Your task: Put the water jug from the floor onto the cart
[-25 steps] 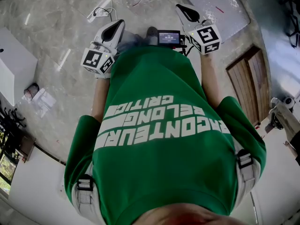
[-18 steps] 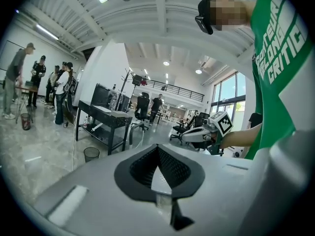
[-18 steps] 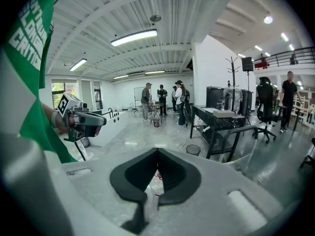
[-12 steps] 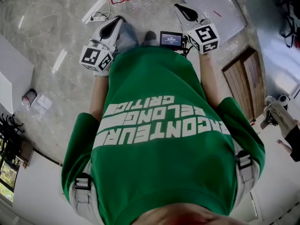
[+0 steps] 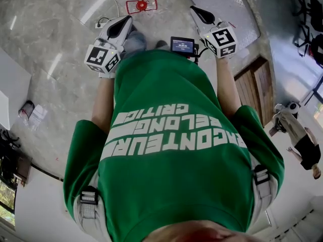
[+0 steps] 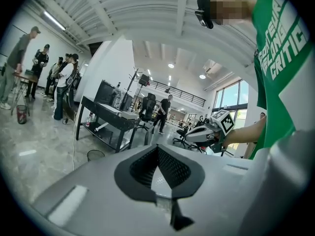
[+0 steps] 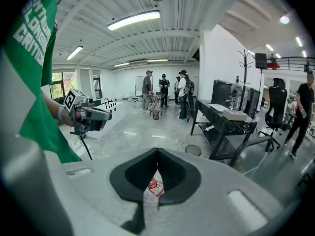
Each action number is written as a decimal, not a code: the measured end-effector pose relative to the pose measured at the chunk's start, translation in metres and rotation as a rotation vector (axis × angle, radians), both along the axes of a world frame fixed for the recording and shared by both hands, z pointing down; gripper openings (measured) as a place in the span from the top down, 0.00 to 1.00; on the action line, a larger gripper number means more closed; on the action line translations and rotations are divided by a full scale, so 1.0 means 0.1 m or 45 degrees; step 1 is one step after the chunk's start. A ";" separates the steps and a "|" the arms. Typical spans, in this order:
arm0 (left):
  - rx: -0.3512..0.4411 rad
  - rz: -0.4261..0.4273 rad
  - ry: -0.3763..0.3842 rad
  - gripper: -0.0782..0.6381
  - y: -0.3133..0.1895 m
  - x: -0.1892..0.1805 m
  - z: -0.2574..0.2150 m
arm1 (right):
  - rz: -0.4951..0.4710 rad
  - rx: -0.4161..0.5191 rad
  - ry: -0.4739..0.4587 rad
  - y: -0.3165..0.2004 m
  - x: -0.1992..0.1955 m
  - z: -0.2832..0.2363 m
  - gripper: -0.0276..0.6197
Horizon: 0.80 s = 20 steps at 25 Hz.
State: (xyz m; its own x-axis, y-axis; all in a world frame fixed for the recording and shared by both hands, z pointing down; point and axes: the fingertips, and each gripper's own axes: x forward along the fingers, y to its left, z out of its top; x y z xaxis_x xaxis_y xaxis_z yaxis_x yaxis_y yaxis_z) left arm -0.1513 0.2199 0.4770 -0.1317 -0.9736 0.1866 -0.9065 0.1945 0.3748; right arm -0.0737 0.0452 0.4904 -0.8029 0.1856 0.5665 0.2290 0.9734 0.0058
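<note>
At the far left of the head view a small dark bin (image 5: 25,110) stands on the pale stone floor (image 5: 60,84), with papers lying beside it. Farther off, a white power strip (image 5: 101,23) lies on the floor with its cable running away.

Just right of the strip is the left gripper (image 5: 121,28), held out in front of the person's green shirt (image 5: 171,150). Its own view shows its jaws together with nothing between them.

The water jug (image 5: 142,5) stands on the floor ahead of the person, far from the body and between the lines of the two grippers. From above it shows a red cap and red handle, and neither gripper touches it.

A small lit screen (image 5: 182,45) sits at the person's chest, near the right gripper (image 5: 199,14). This gripper's jaws are also pressed together and hold nothing. In its own view the jug shows on the floor beyond the closed tips, well apart from them.

Right of the jug in that view stands a black table (image 7: 224,122) with a lower shelf and a mesh bin (image 7: 193,150) on the floor beside it. I cannot tell whether this is the cart.

At the right of the head view lie a wooden panel (image 5: 257,92) and, beyond it, another person (image 5: 298,140).
</note>
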 end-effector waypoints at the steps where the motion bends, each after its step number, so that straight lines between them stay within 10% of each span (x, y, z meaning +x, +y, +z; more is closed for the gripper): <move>1: 0.001 -0.002 0.003 0.87 0.02 -0.09 0.01 | -0.003 0.005 0.009 0.01 -0.06 0.01 0.97; 20: -0.107 -0.079 0.056 0.87 -0.09 -0.63 0.27 | -0.112 -0.049 0.080 -0.25 -0.50 0.40 0.97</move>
State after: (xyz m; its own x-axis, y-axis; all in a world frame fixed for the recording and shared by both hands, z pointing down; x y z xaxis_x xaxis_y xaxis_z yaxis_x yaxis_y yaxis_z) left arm -0.2146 0.2110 0.5038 -0.1811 -0.9444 0.2745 -0.8749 0.2821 0.3936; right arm -0.1236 0.0201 0.5303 -0.7459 0.2763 0.6061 0.3123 0.9488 -0.0482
